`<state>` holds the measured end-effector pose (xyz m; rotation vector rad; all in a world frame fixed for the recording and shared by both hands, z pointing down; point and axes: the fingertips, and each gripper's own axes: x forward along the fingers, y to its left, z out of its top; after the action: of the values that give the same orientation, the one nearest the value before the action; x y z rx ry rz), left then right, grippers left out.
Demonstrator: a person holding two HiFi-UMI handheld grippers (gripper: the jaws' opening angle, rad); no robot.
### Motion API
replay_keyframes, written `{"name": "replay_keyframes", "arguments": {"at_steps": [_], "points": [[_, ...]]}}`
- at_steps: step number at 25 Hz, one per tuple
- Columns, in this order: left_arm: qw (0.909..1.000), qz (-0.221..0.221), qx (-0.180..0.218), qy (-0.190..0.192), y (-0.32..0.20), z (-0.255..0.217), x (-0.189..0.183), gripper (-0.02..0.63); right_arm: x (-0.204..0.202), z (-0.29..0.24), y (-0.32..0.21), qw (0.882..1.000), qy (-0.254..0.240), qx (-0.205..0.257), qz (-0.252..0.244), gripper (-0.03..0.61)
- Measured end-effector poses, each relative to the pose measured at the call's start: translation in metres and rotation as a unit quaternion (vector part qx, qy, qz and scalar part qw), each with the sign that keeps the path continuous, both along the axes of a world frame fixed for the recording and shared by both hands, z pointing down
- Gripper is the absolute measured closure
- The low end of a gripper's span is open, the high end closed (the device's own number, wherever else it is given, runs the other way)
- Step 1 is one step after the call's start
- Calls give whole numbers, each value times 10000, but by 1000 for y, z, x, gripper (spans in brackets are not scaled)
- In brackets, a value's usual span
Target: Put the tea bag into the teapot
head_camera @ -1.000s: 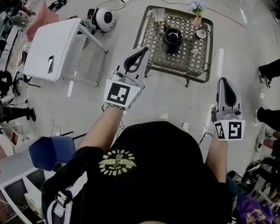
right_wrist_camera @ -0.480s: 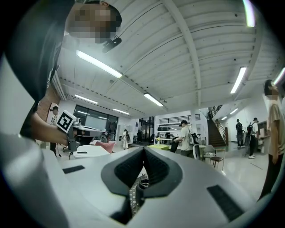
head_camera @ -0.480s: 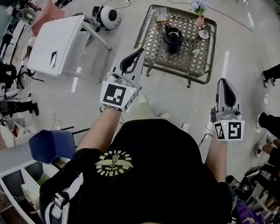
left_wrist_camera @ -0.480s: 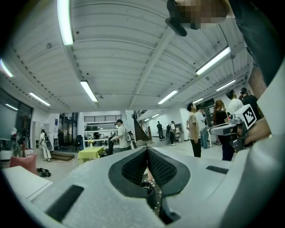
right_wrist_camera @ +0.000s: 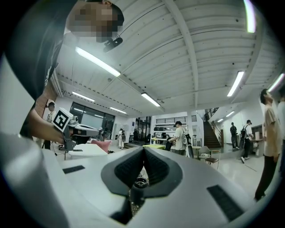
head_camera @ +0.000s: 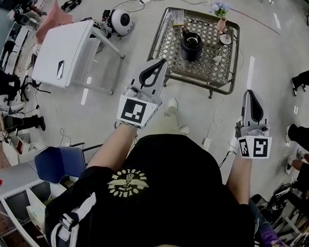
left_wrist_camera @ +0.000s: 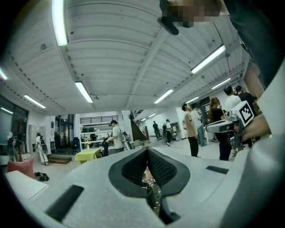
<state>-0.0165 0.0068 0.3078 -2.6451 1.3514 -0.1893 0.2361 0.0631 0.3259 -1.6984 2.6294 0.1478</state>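
Tongs status: left tongs (head_camera: 159,62) are closed, pads meeting at the tip, nothing gripped. Right tongs (head_camera: 250,93) are likewise closed and empty. Both are held out over the floor, short of the near edge of the desk (head_camera: 169,55). In the head view the left tip lines up with the near-left corner; the right sits off beyond the near-right corner.

Task items: teapot (head_camera: 191,45), black, stands around the middle of the desk, a little toward the far edge. Lid on or off: cannot tell from this height. A small pale piece (head_camera: 216,59) lies right of the teapot, apart from it, toward the right edge. It is probably the tea bag, but too small to confirm. Vase (head_camera: 218,21) of flowers stands at the far-right corner, with a cup on saucer (head_camera: 222,37) just in front of it.

Step in hand (judgement): approach. No grasp begun; the task is at its start.

How to do it well (judgement):
- Close in on the near edge first.
- Confirm the bag and the lid's state from nearby.
- Right tongs suit the bag, being on its side. Open them before descending, and pinch an upper edge or string so the lattice top is not snagged.
- If the lid is on, left tongs lift it.
- Keep clear of cup and vase; both look easy to tip.
- Release only once the bag hangs inside the opening.
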Motion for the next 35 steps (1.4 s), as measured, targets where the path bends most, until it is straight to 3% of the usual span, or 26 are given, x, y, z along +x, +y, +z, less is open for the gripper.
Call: {"name": "replay_keyframes", "arguments": {"at_steps": [7,18,35], "points": [[9993,-281,-229,-21,-22,24,-11,618,-4,12,-14,9998,125,-141,4,569],[9986,-22,-531,-76,-43,56,-14,618,-18,40,-36,9988,151,-468,-16,569],[9989,159,-437,107,-94,56,-18,618,-16,51,-72,9977,232,-598,215,569]]}}
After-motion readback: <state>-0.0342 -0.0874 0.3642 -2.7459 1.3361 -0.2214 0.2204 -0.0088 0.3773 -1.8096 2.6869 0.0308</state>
